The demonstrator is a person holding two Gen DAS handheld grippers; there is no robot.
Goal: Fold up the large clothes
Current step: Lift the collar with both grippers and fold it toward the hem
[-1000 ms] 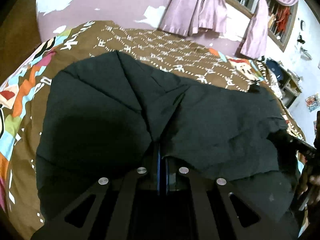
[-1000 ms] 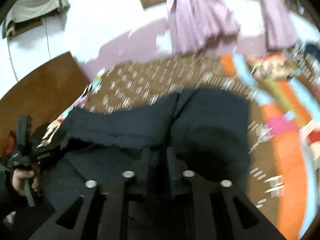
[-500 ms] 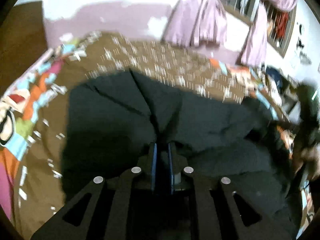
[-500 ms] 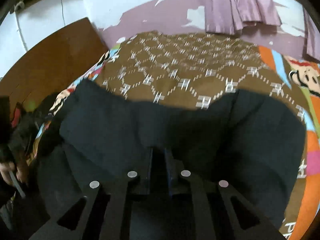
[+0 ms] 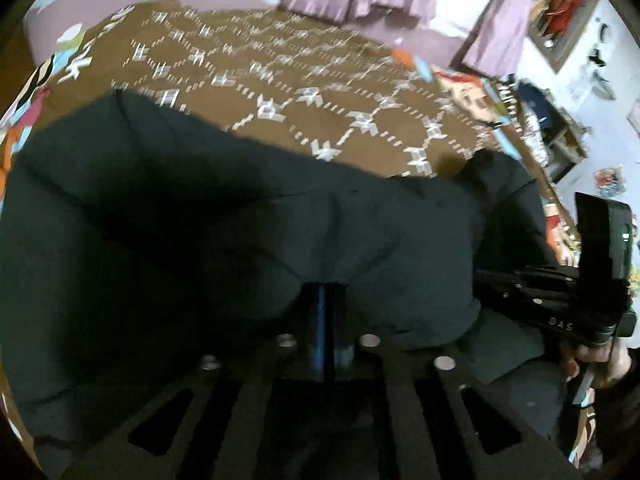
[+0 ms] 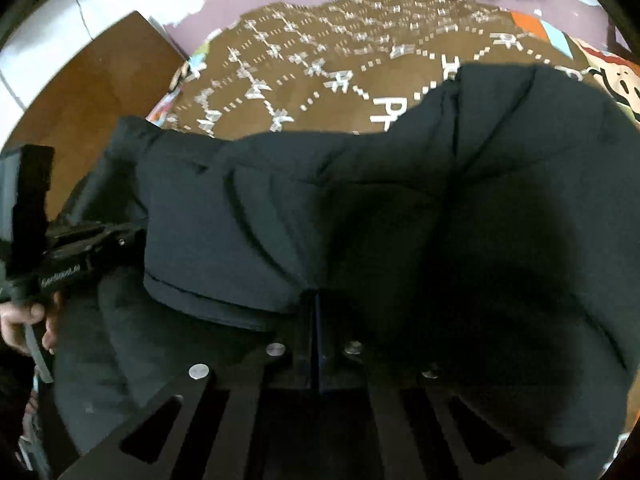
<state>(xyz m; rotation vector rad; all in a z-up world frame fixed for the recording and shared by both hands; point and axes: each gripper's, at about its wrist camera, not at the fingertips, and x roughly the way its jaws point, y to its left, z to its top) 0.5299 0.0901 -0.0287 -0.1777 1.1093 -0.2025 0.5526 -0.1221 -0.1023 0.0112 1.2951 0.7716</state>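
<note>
Left gripper [image 5: 325, 304] and right gripper [image 6: 316, 312] clenched on black garment [image 5: 240, 240] hem (thin bites). Risk: fabric slipping free, fold landing crooked on brown bedspread [image 5: 280, 72].

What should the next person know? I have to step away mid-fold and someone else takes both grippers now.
Left gripper: jaws shut, pinching the near edge of the black garment.
Right gripper: jaws shut, pinching the same edge further along.
Garment: spread across the brown patterned bedspread; its gripped edge is lifted and bunched over a lower layer.
Done: both grips taken.
Left: probably carry the edge across, lay it flat, release, smooth, then fold again.
</note>
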